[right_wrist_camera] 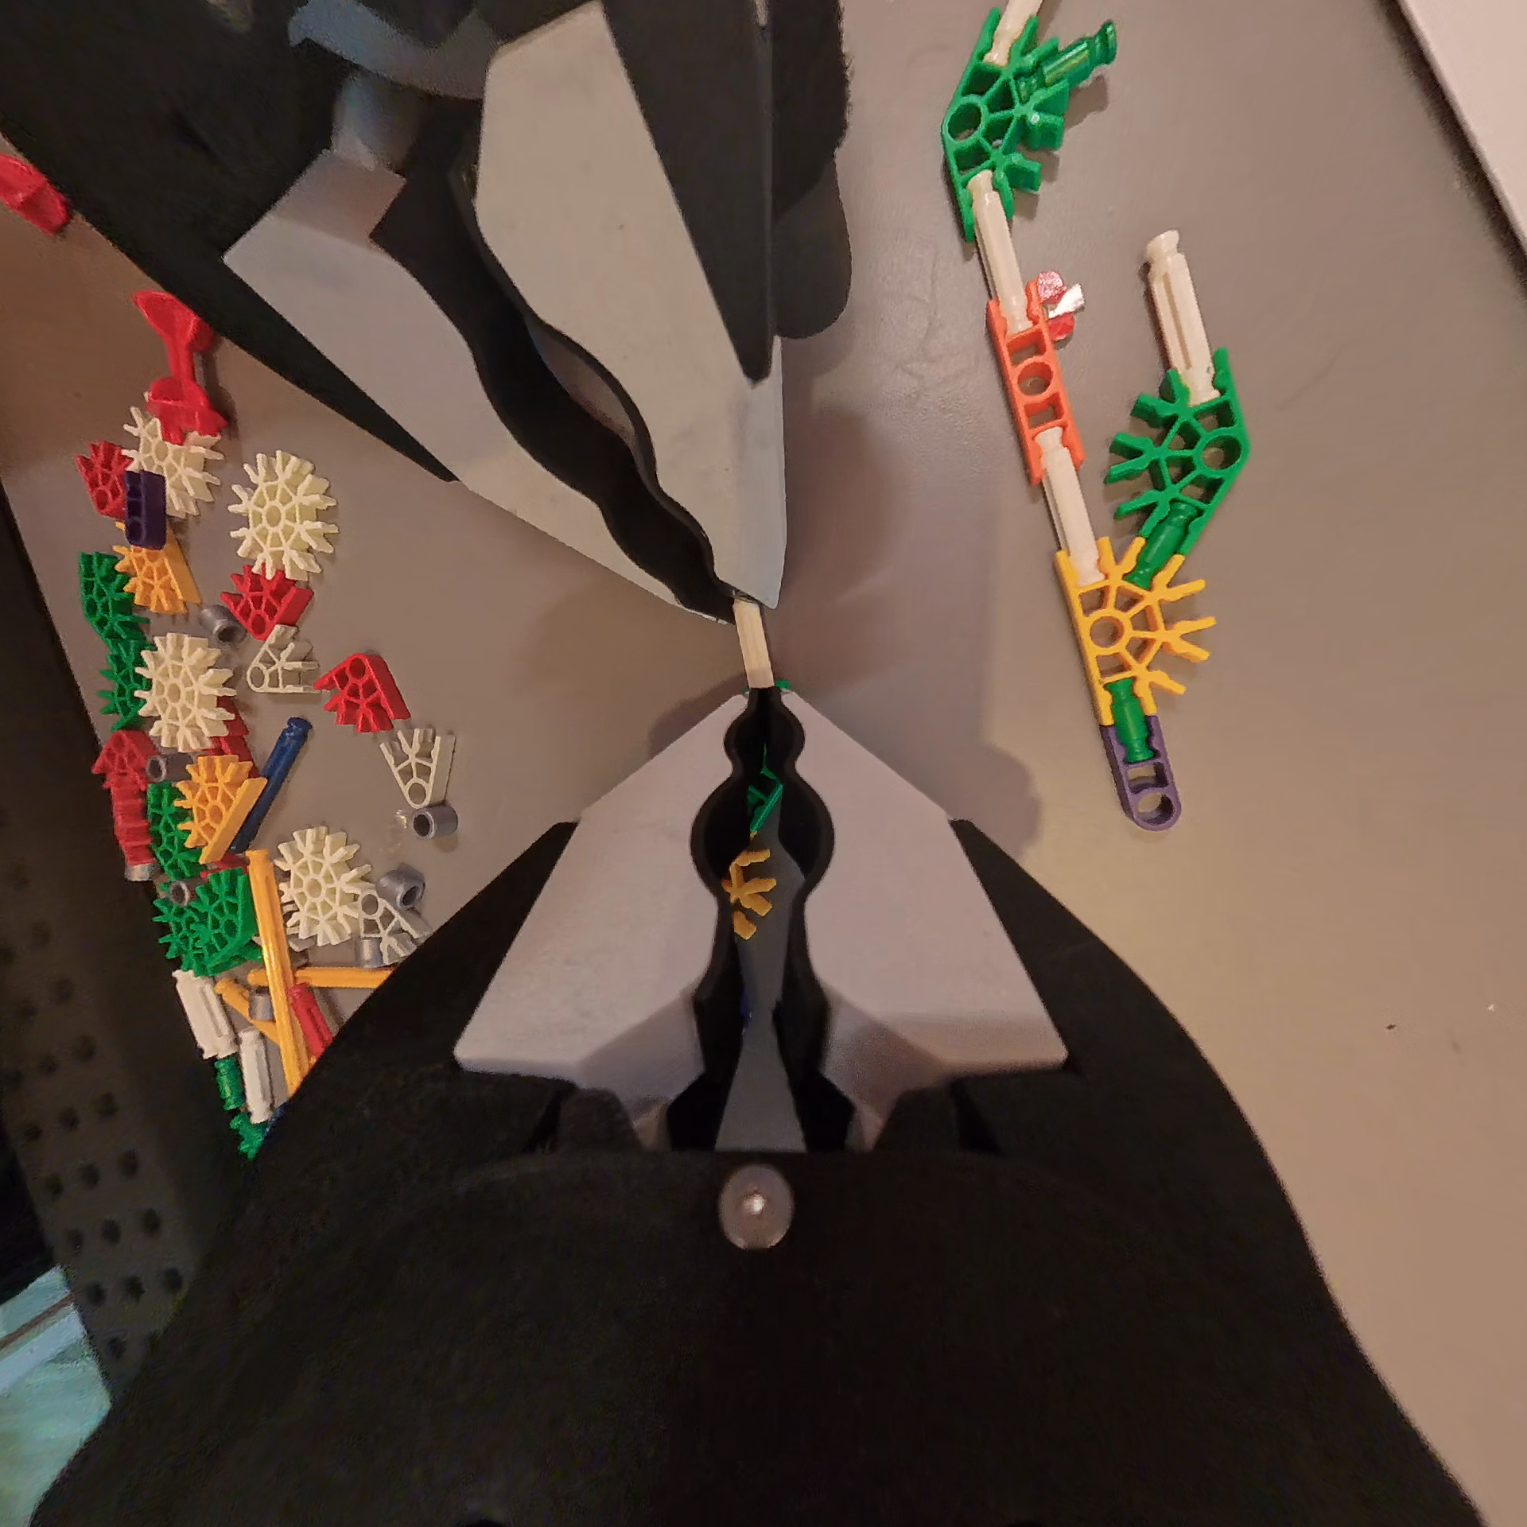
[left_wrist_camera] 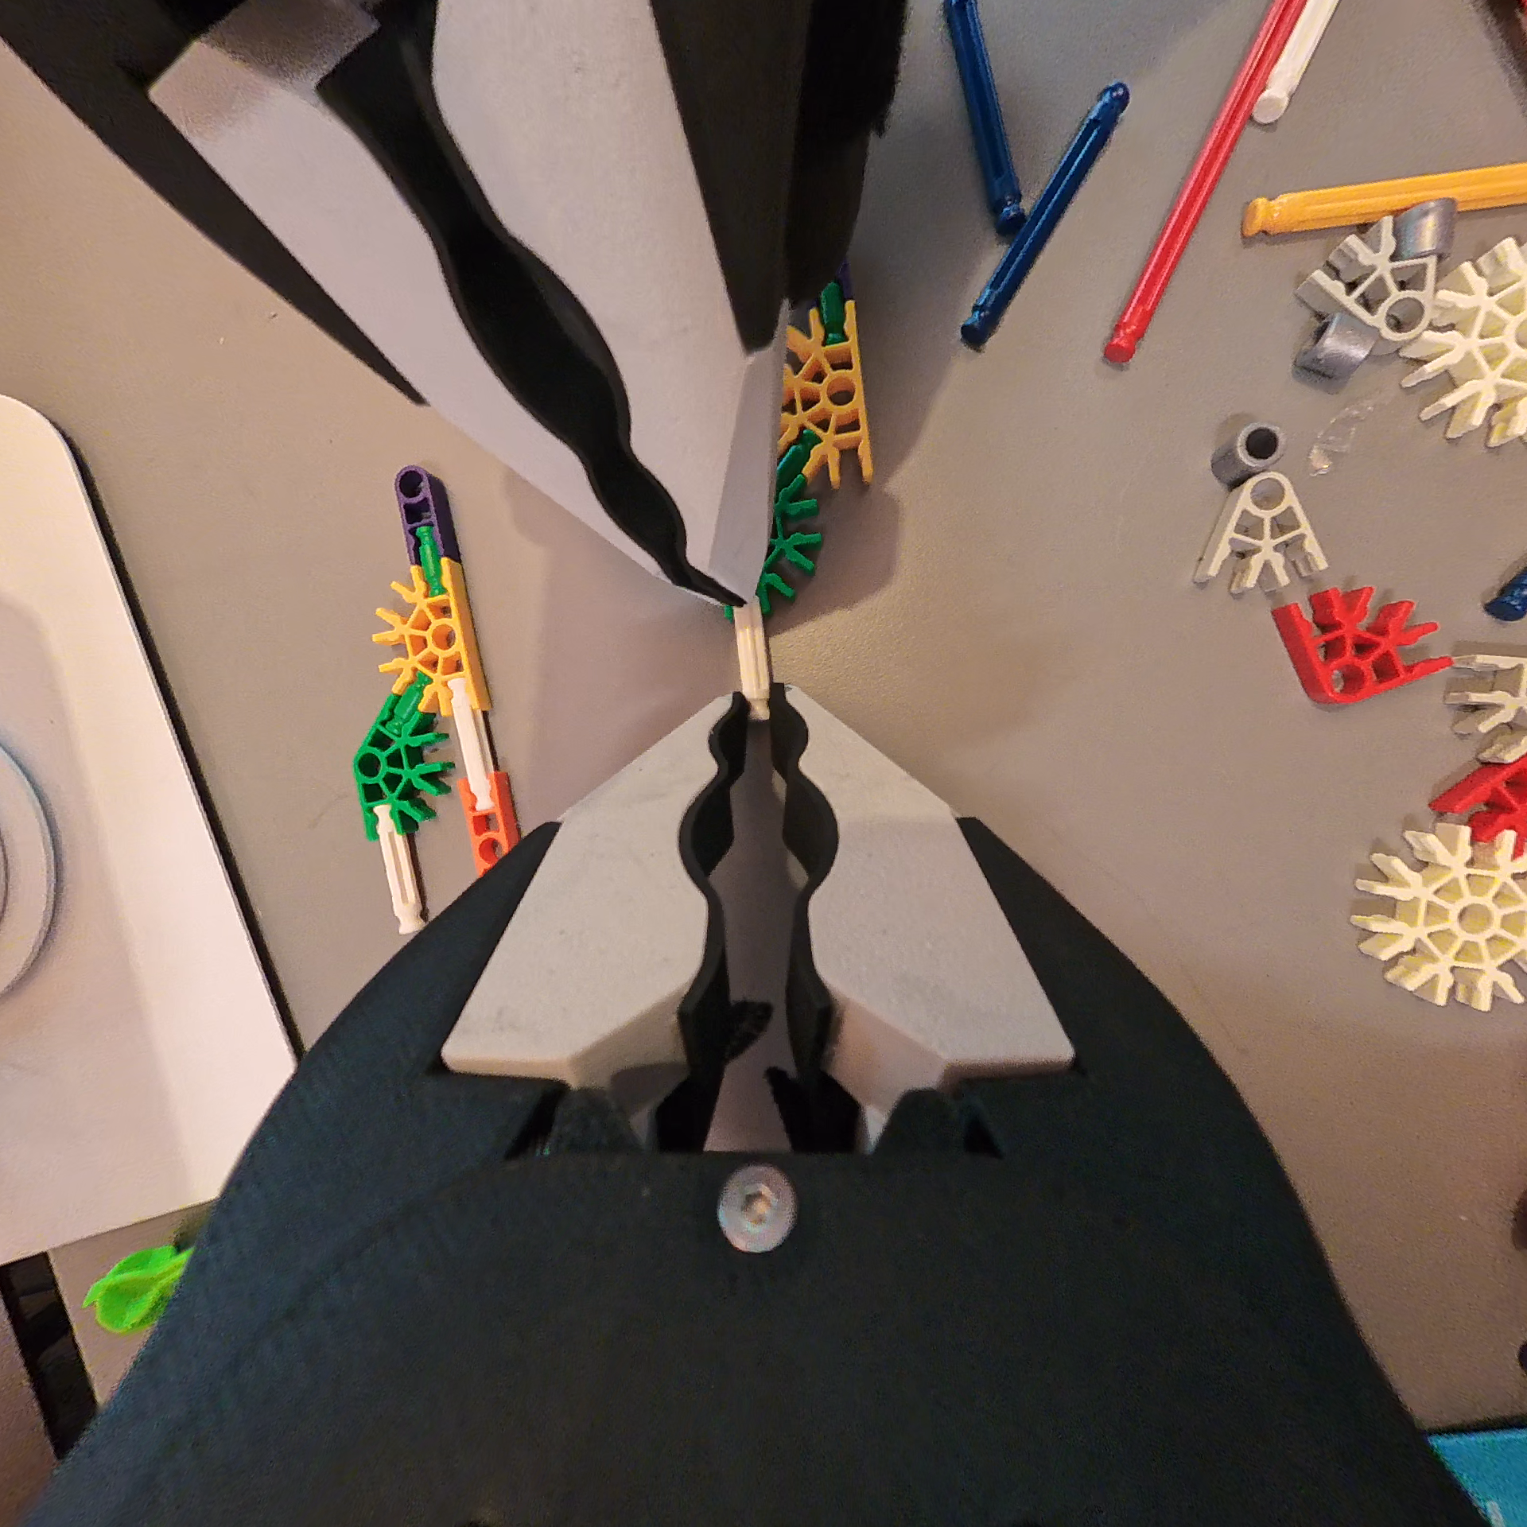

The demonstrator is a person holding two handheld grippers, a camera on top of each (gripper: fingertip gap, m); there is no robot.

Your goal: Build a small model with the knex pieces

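My left gripper (left_wrist_camera: 758, 702) is shut on one end of a short white rod (left_wrist_camera: 752, 657). The rod's other end goes into a small assembly made of a green connector (left_wrist_camera: 789, 545) and a yellow connector (left_wrist_camera: 826, 397). The right gripper (left_wrist_camera: 748, 599) holds this assembly from above, tip to tip with mine. In the right wrist view my right gripper (right_wrist_camera: 764, 694) is shut on the assembly. Its green piece (right_wrist_camera: 764, 793) and yellow piece (right_wrist_camera: 748, 892) show between the fingers. The white rod (right_wrist_camera: 753, 649) sticks out into the left gripper (right_wrist_camera: 744, 603).
A built chain of purple, yellow, green, orange and white pieces (left_wrist_camera: 430, 686) lies on the grey table and also shows in the right wrist view (right_wrist_camera: 1115, 578). Loose connectors and rods (right_wrist_camera: 206, 744) lie in a pile, with blue rods (left_wrist_camera: 1041, 215) and a red rod (left_wrist_camera: 1198, 182). A white board (left_wrist_camera: 99, 744) lies at the left. Only a small space, under 4 cm, lies between the two pairs of fingers.
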